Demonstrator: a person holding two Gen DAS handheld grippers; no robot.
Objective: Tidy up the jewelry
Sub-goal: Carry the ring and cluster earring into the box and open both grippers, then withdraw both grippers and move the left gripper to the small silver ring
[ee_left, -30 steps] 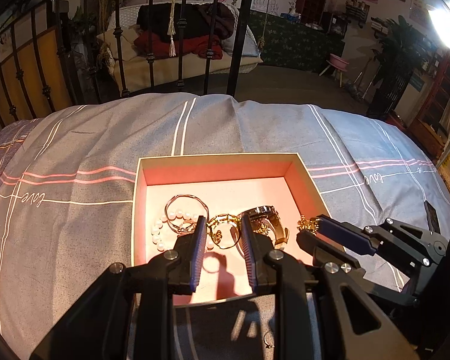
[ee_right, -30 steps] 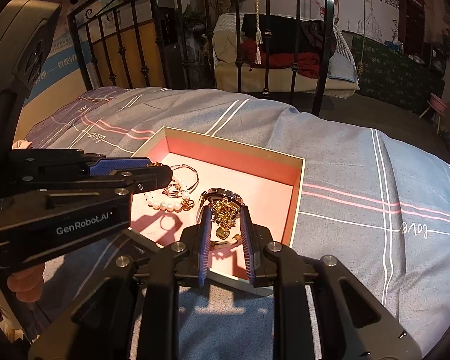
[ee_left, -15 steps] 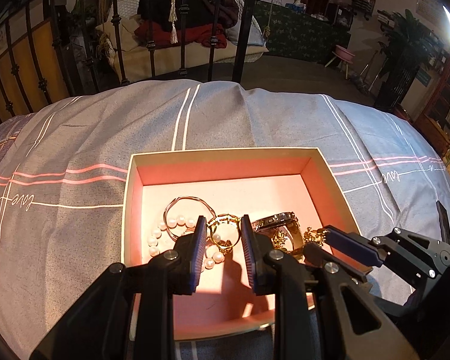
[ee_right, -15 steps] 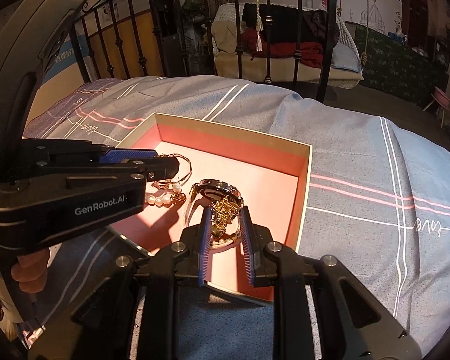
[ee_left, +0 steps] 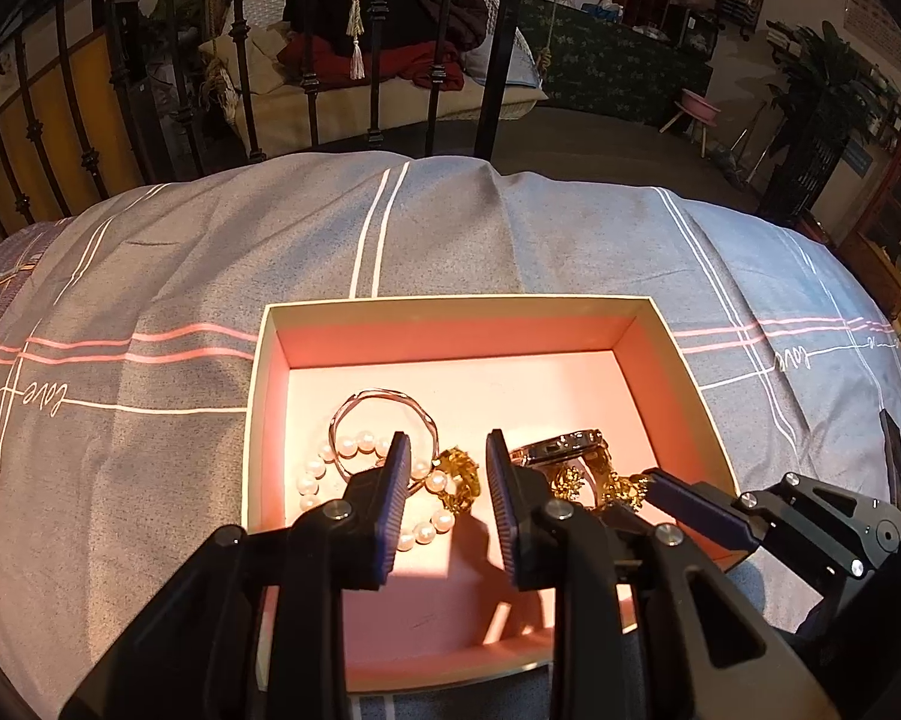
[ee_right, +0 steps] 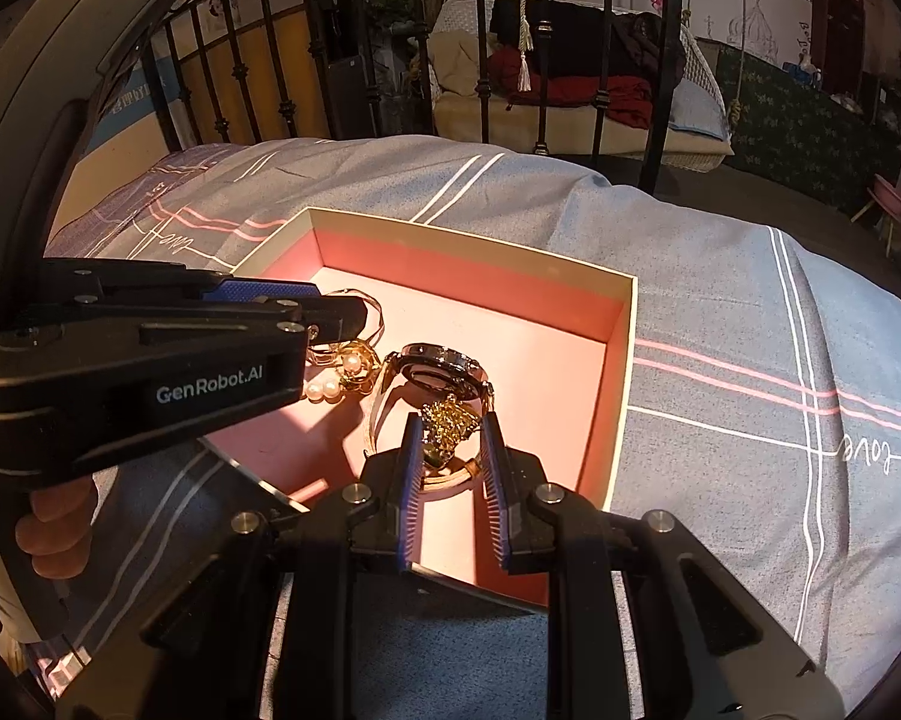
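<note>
A pink-lined box (ee_left: pixel 660 324) (ee_right: pixel 624 324) lies on the grey bedspread. In it are a thin bangle (ee_left: pixel 354 408), a pearl bracelet (ee_left: pixel 330 468) (ee_right: pixel 324 387), a gold ring piece (ee_left: pixel 459 471), a watch (ee_left: pixel 561 447) (ee_right: pixel 444 369) and a gold chain (ee_right: pixel 450 417). My left gripper (ee_left: pixel 447 453) is open over the box, fingers either side of the gold ring piece and pearls. My right gripper (ee_right: pixel 450 432) is open, fingers flanking the gold chain on the watch; it shows at the right of the left wrist view (ee_left: pixel 648 480).
The grey bedspread (ee_left: pixel 150 276) with white and pink lines surrounds the box. A black iron bed rail (ee_left: pixel 378 60) stands at the far edge. A hand (ee_right: pixel 48 534) holds the left gripper body at the left of the right wrist view.
Both grippers have moved forward and lower into the box. The left fingers have come over the pearls and gold ring piece; the right fingers stay around the gold chain.
</note>
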